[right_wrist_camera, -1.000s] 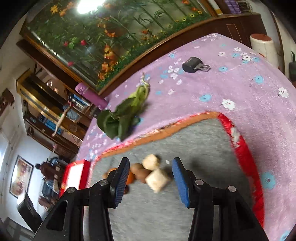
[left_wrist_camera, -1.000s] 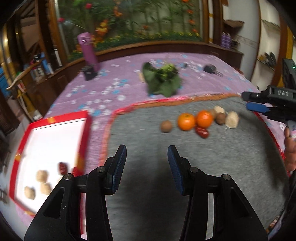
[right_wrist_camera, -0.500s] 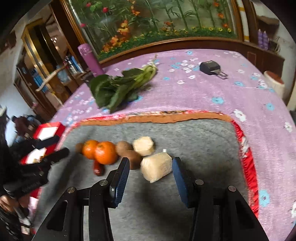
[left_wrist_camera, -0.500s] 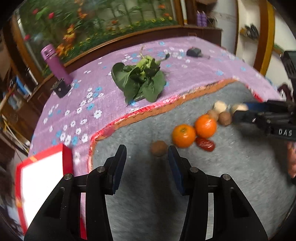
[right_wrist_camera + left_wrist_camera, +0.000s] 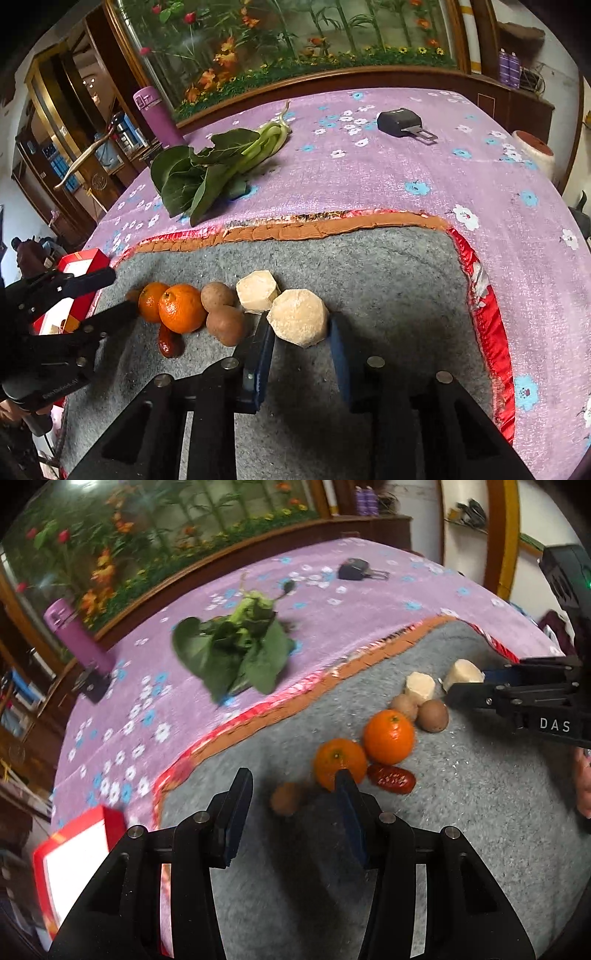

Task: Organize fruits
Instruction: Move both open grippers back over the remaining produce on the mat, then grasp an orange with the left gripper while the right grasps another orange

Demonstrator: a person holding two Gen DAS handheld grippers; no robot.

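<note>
While the right tongs have just been narrowing, a pale faceted chunk sits between their blue pads; the left pad touches its edge, the right pad stands just beside it, so contact on both sides cannot be confirmed and the jaws read as not yet clamped

Left tongs: released, jaws apart, nothing gripped. A small brown fruit lies on the grey mat between the finger lines, just ahead of the tips, touching neither pad

Fruit row on the grey mat, from the right wrist view, left to right:
- two oranges, touching each other
- a dark red date just in front of them
- two brown kiwis, stacked close
- a second pale chunk, touching the one between the right pads

The mat lies on a purple flowered cloth covering the table. On the cloth, well apart from the fruit: leafy greens, a purple bottle, a black clip-like object

A red-rimmed white tray sits at the left edge of the left wrist view, beside the mat
</note>
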